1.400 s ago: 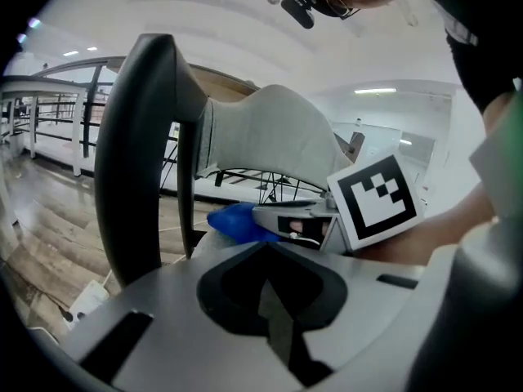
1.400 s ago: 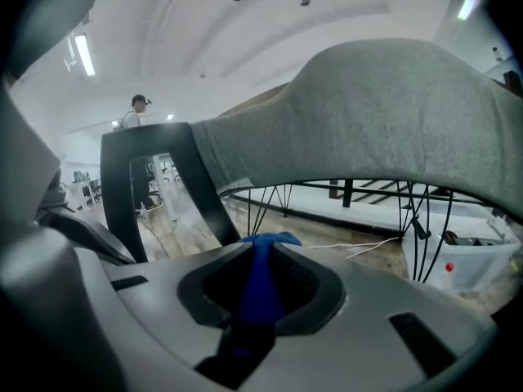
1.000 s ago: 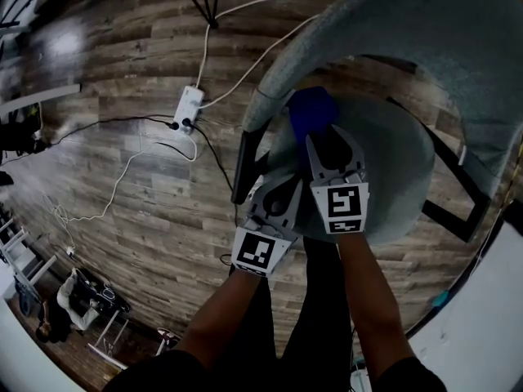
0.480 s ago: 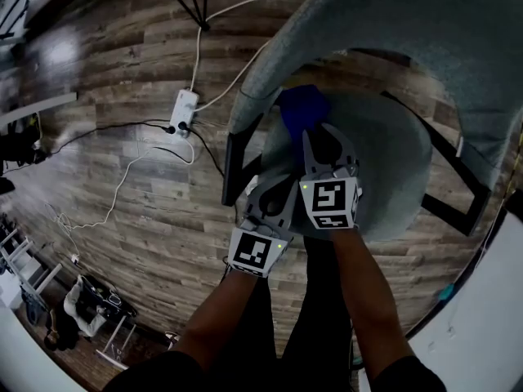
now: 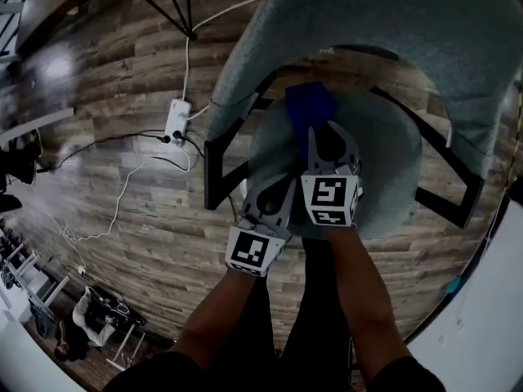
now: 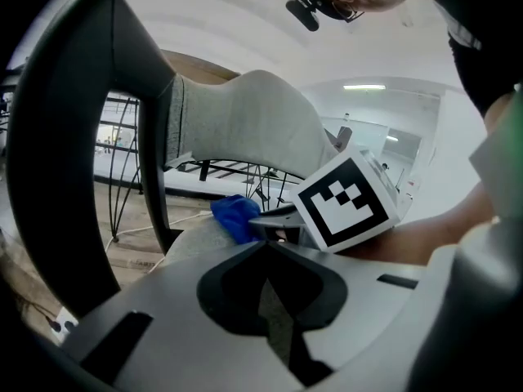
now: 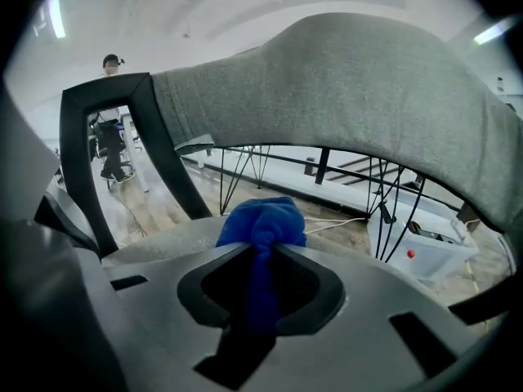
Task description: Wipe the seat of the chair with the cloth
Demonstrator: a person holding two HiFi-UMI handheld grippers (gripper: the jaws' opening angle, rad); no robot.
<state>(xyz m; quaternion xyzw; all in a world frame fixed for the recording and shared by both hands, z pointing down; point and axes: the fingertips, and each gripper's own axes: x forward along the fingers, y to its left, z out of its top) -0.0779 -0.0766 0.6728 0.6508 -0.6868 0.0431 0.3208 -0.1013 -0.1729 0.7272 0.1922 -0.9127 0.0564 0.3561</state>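
Observation:
A grey round chair seat [image 5: 384, 170] with a curved grey backrest [image 5: 392, 23] lies below me. My right gripper [image 5: 320, 131] is shut on a bunched blue cloth [image 5: 309, 104], pressing it on the seat's far left part. In the right gripper view the blue cloth [image 7: 263, 223] bulges out past the closed jaws [image 7: 263, 251] over the seat [image 7: 155, 243]. My left gripper [image 5: 278, 193] hovers at the seat's near left edge, shut with nothing in it. In the left gripper view its jaws [image 6: 265, 247] meet, with the cloth [image 6: 235, 216] and the right gripper's marker cube [image 6: 347, 202] beyond.
The chair's black frame [image 5: 214, 174] runs down the left side and another black frame bar [image 5: 445, 202] down the right. A white power strip [image 5: 174, 119] with cables lies on the wood floor to the left. Tripod legs [image 5: 184, 6] stand at the top. A white box [image 7: 417, 247] sits behind the chair.
The view has shifted, so the chair sits more to the left and lower. The right gripper with the cloth has moved slightly across the seat; the left gripper stays beside it.

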